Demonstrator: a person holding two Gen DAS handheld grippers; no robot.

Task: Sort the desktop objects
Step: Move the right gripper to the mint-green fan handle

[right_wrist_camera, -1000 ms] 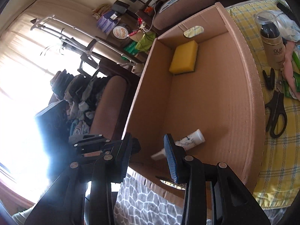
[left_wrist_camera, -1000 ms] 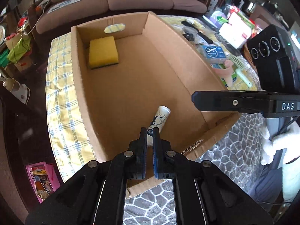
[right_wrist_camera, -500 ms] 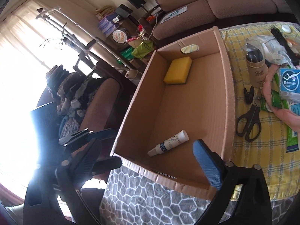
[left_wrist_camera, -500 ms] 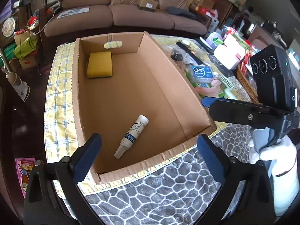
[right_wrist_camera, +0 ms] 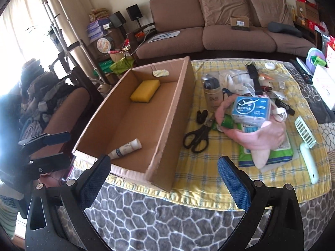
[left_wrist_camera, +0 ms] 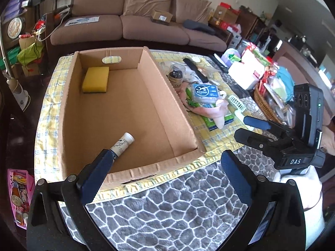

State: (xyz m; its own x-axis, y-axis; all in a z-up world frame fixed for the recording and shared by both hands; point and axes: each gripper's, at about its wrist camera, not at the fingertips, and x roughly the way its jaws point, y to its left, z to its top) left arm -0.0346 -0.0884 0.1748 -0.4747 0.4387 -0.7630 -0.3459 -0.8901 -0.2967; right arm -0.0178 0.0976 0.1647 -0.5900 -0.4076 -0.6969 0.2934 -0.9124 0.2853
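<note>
Both the left tongs (left_wrist_camera: 165, 167) and right tongs (right_wrist_camera: 163, 175) gape apart, empty. Next, I'd reach the right pair forward-right to the scissors (right_wrist_camera: 196, 137), pinching the closed blades squarely.

A long brown fabric sofa (right_wrist_camera: 219, 29) spans the top of the frame, a small cardboard parcel (right_wrist_camera: 239, 23) on its cushions. Black speakers (right_wrist_camera: 134, 12) stand at its left end.

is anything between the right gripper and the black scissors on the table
Nothing visible. The right gripper is open above the table's near edge, and the black scissors lie flat on bare yellow cloth just right of the cardboard box. The pink item lies further right.
</note>
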